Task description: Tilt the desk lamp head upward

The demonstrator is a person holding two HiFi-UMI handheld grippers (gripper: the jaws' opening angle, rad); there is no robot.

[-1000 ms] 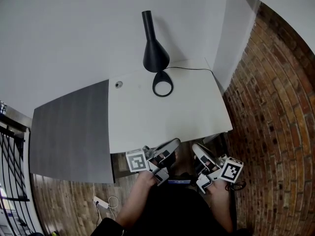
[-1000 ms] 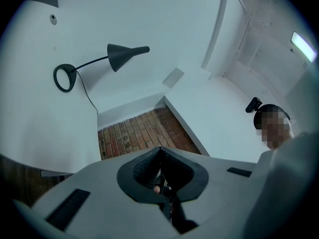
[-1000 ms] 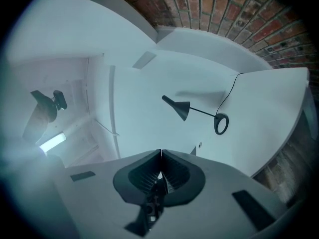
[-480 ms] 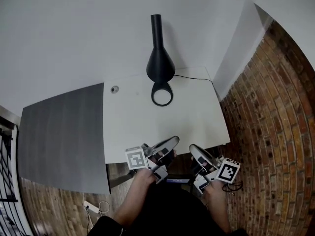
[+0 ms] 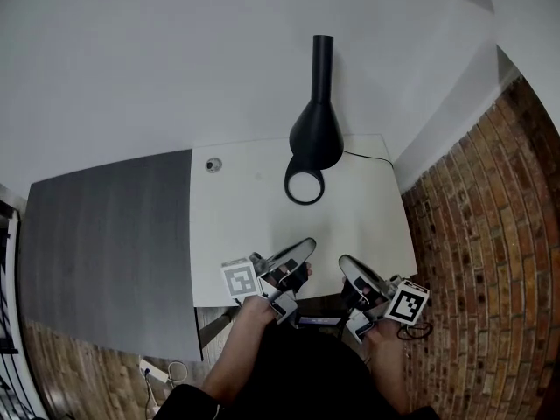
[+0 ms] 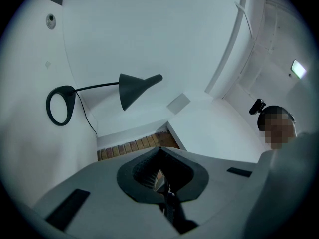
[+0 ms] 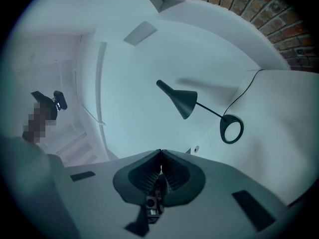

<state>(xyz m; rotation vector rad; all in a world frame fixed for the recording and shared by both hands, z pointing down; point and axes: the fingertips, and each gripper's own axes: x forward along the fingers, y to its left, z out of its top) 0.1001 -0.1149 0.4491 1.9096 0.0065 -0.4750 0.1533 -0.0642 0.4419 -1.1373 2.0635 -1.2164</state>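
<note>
White plaster wall (image 5: 157,59) behind, rough red brick (image 5: 490,234) down the right side, and in front of me a smooth white desk (image 5: 245,226) with a matte dark grey slab (image 5: 105,252) butted against its left edge.

The desk lamp (image 5: 315,134) stands by the desk's far edge, toward the far right corner. It is all matte black. The base is a flat open ring lying on the white top, a thin straight rod rises from it, and the head is a funnel with a wide cone that narrows to a slim tube. A thin black cord (image 5: 367,157) trails from the base toward the right edge. A small round metal grommet (image 5: 213,164) sits near the far left corner.

My left gripper (image 5: 300,252) hangs over the desk's near edge, its curved pale jaws pressed tip to tip with nothing held between the ribbed dark pads (image 6: 139,171). My right gripper (image 5: 348,272) is just beside it at the same near edge. Its jaws are likewise brought together, its ridged pads (image 7: 174,176) meeting along one seam, with nothing in them. Each carries its cube of black and white squares. Both are well apart from the lamp, with bare desktop between us.
</note>
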